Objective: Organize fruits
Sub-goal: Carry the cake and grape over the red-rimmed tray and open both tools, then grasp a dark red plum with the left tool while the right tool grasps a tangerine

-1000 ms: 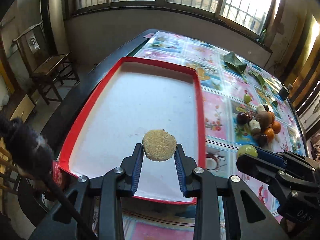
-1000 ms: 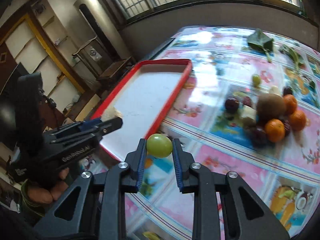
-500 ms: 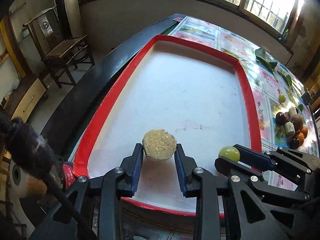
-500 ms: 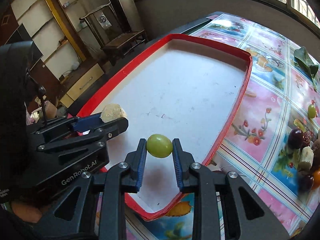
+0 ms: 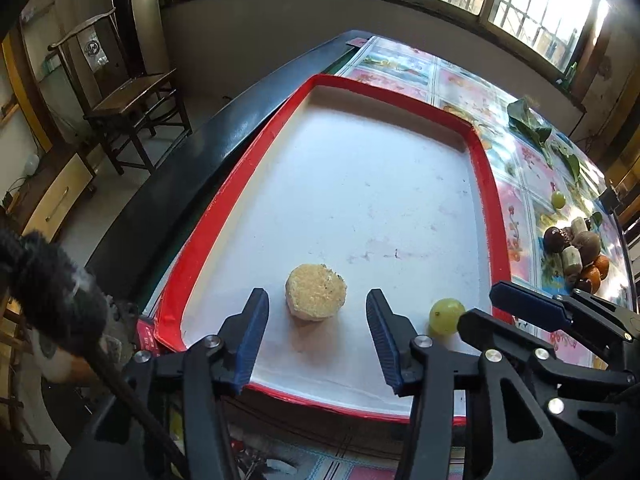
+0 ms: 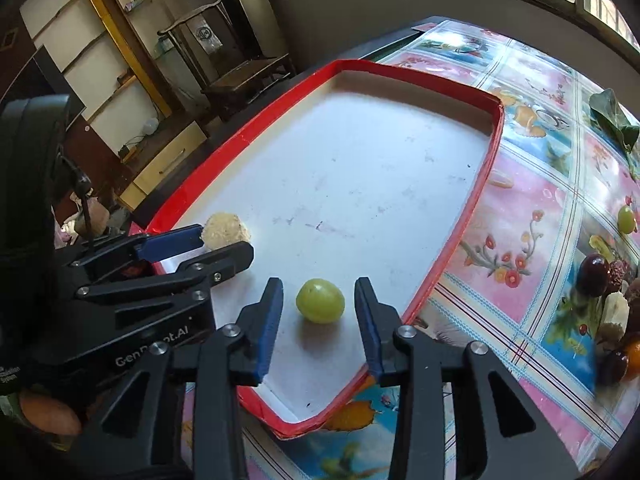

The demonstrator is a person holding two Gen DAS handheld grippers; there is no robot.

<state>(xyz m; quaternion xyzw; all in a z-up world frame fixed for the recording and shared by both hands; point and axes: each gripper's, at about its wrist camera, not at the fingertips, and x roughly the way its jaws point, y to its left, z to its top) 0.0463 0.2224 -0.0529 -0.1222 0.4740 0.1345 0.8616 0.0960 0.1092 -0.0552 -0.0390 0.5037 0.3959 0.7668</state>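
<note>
**Two pieces down at the tray's near end, both grippers spread wide**

Between the spread fingers of the left gripper (image 5: 316, 338) sits a round, pale, crumbly fruit slice (image 5: 316, 297), flat on the white floor of the red-rimmed tray (image 5: 486, 184). Neither blue pad touches it; there is clear tray showing on both sides, so the left tool is released. Just to its right, a green grape (image 6: 320, 301) rests on the same floor between the fingers of the right gripper (image 6: 319, 322), which also stands wide apart with a gap on either side of the fruit. Both pieces lie at the near end of the tray, the slice toward the left rim, the grape toward the right rim, close together but not touching.

The relation that matters for what comes next: each placed piece lies straight ahead of its own tool, along the finger line, so a straight pull back should clear both without nudging them. The grape is round and could roll if brushed.

The fruit pile (image 5: 580, 252) that is left to sort lies on the flowered cloth well off to the right, beyond the tray's right rim, with a lone second grape (image 6: 626, 219) apart from it. By my reading the right gripper is the nearer one to that pile, and the left would have to cross the tray to reach it.
</note>
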